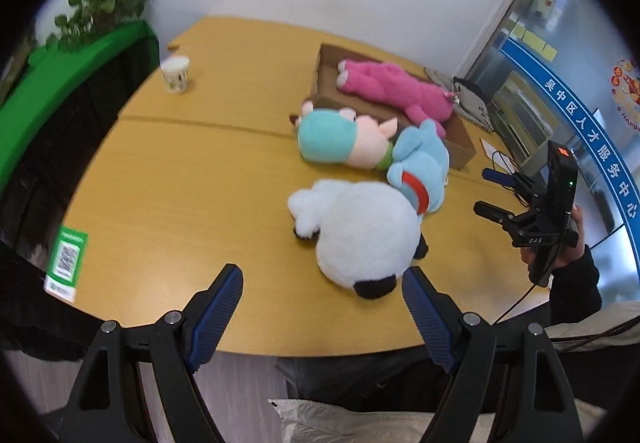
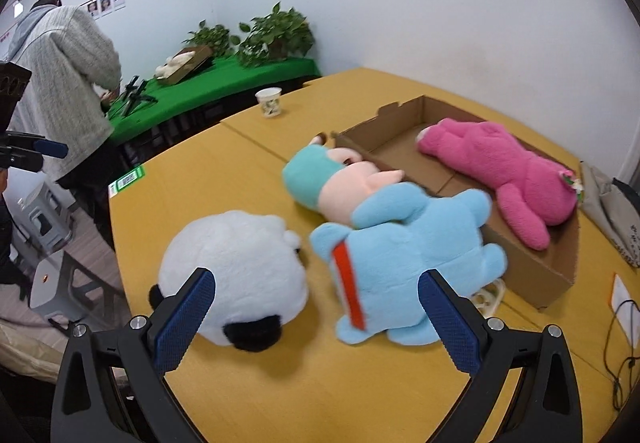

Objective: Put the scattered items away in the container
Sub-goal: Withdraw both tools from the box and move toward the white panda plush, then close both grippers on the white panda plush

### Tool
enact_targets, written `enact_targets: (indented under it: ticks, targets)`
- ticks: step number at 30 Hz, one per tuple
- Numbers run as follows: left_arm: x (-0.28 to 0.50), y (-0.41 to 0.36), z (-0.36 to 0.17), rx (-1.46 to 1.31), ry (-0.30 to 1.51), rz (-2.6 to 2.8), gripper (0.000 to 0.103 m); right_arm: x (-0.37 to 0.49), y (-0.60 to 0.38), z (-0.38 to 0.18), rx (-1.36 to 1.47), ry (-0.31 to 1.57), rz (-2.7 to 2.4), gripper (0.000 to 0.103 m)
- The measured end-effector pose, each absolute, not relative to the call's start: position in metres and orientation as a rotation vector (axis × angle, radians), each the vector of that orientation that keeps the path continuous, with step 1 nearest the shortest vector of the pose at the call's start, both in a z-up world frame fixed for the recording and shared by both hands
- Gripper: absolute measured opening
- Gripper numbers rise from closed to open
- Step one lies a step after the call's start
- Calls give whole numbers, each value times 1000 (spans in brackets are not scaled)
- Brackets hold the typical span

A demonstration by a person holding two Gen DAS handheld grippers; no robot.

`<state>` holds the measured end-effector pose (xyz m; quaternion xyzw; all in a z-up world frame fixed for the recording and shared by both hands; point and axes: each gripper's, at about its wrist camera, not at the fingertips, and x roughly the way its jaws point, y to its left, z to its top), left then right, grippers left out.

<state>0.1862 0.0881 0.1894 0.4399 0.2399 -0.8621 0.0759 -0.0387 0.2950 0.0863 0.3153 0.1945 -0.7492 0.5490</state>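
Blue ribbed pads of the left gripper (image 1: pixel 322 285) stand wide apart at the bottom of its own view, with nothing between them; the right pad's tip sits just beside the round white plush panda with black ears (image 1: pixel 356 231), which lies at one o'clock from that tool. In the right wrist view, the right gripper (image 2: pixel 316 293) is likewise spread wide and empty, the panda (image 2: pixel 236 275) at eleven o'clock and the light blue plush animal with a red collar (image 2: pixel 404 263) at one o'clock, neither one gripped.

Beyond the blue toy, at twelve o'clock, lies a plush figure with a teal cap and peach face (image 2: pixel 340 183), its head against the near wall of the shallow brown cardboard box (image 2: pixel 532 267). The box is the container; it runs from one towards three o'clock and already holds a long pink plush bear (image 2: pixel 500 167). Three toys are left on the yellow wooden table (image 2: pixel 248 163).

Farther off, a white paper cup (image 2: pixel 270 103) stands at eleven o'clock, well apart from the toys.

My worry is the crowding. The blue toy leans on the capped figure and touches the box wall, so a pinch on loose fur could drag its neighbour or shove the light box along the table. The panda is round and wide; jaws closing off-centre could squeeze it out sideways and roll it toward the near table edge.
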Motion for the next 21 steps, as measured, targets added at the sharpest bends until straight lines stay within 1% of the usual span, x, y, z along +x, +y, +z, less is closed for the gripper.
enact_targets:
  ticks: [5,7,9,12,15,21]
  targets:
    - [140,106,122,1472,975,-2633,81,-30,271,68,828,418,-1680,103]
    - [127,110,108,1470,1070,-2661,80,-26,265,63,825,441,-1620,103]
    - [114,109,96,1454,1167,-2691,80,-24,260,59,805,503,-1563,103]
    - [97,104,76,1482,1245,-2669,80,-24,251,52,738,648,-1503,103]
    - [85,96,51,1518,1323,-2600,80,-24,245,45,628,747,-1424,103]
    - [81,79,32,1480,1408,-2562,80,-33,205,11,633,820,-1284,103]
